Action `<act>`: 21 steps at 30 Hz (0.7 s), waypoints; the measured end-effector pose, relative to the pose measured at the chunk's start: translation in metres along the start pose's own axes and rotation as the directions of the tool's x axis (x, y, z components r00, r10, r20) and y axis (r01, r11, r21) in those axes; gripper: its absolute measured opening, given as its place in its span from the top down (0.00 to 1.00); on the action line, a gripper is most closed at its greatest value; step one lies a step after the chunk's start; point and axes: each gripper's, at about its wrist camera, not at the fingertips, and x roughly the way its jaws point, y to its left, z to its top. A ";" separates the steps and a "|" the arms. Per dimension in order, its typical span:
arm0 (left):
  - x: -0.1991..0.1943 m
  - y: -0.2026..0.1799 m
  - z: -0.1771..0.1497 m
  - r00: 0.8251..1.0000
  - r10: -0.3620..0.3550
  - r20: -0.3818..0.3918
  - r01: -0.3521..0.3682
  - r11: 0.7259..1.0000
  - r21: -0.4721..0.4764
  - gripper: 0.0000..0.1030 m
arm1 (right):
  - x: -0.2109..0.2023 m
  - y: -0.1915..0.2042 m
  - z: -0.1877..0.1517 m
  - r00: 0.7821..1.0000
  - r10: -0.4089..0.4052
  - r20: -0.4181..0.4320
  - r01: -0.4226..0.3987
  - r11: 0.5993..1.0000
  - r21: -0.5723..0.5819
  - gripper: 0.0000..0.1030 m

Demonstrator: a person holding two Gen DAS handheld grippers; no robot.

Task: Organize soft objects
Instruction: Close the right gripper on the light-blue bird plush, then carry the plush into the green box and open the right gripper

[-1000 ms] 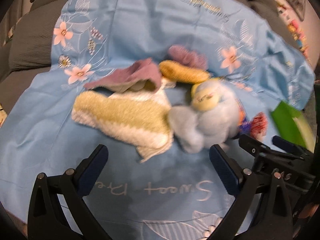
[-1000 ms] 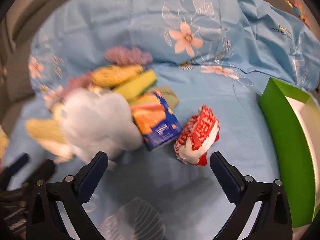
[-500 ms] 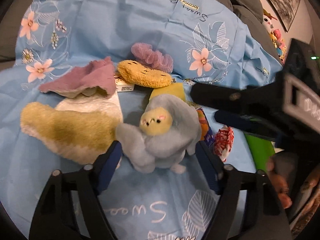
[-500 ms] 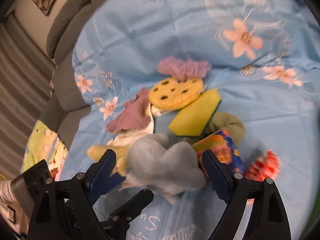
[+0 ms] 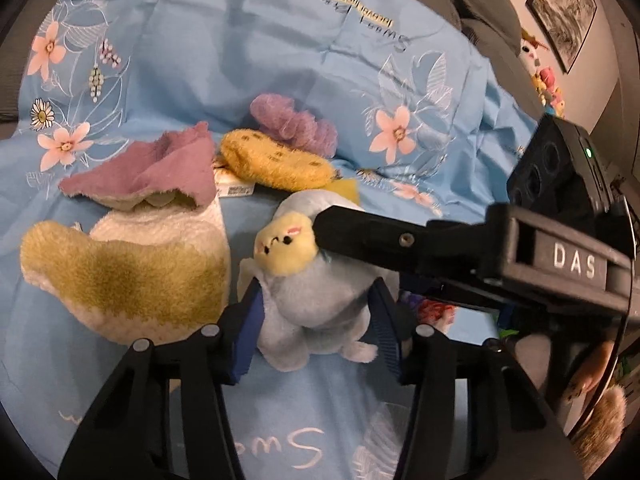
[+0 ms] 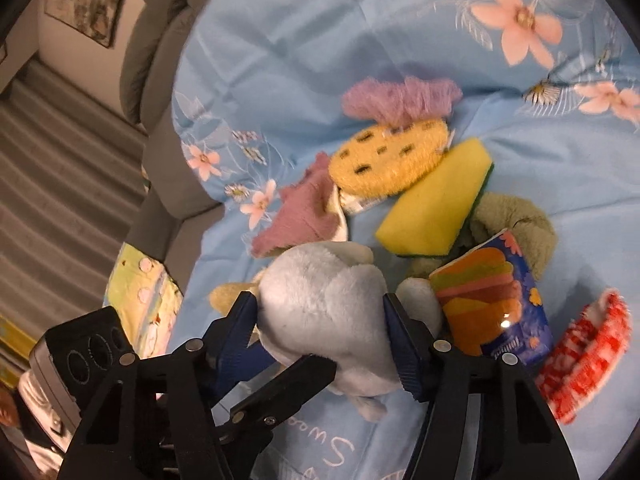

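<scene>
Two handheld grippers close in on one blue plush toy (image 5: 316, 300) lying on a light-blue flowered sheet (image 5: 248, 60) draped over a grey sofa (image 6: 160, 40). The left gripper (image 5: 318, 330) has the toy's lower body between its blue pads (image 5: 250, 332), which press into the fur as the jaws keep closing. The right gripper (image 6: 320, 332) comes at the same toy from the other side; its jaws are closing too, both pads touching the toy's rounded back (image 6: 324, 304).

In the left wrist view the toy's yellow face (image 5: 286, 246) points toward 12 o'clock, with one black finger of the right gripper lying across its head from 3 o'clock. A green-and-white fuzzy cloth (image 5: 132, 276) lies at the toy's 9 o'clock, a mauve cloth (image 5: 156, 172) at 10 o'clock, a yellow cookie plush (image 5: 276, 164) at 12 o'clock and a purple scrunchie (image 5: 292, 124) beyond it.

In the right wrist view, a yellow sponge (image 6: 436, 208) sits at the toy's 1 o'clock, a tissue pack (image 6: 492, 300) at 3 o'clock, and a red-and-white knit piece (image 6: 584, 356) farther toward 4 o'clock.
</scene>
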 end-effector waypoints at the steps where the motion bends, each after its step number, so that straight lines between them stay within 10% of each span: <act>1: -0.002 -0.004 0.003 1.000 -0.006 0.007 0.006 1.000 0.003 0.51 | -0.008 0.003 0.001 1.000 0.003 0.021 -0.003 1.000 -0.007 0.37; 12: -0.044 -0.136 0.021 0.981 -0.159 0.109 0.119 0.944 0.307 0.51 | -0.156 0.014 -0.017 0.928 -0.080 0.363 0.065 0.997 0.052 0.37; 21: -0.004 -0.235 0.000 0.958 -0.286 -0.001 0.256 0.854 0.453 0.52 | -0.247 -0.053 -0.057 0.831 -0.199 0.520 0.053 0.958 0.282 0.37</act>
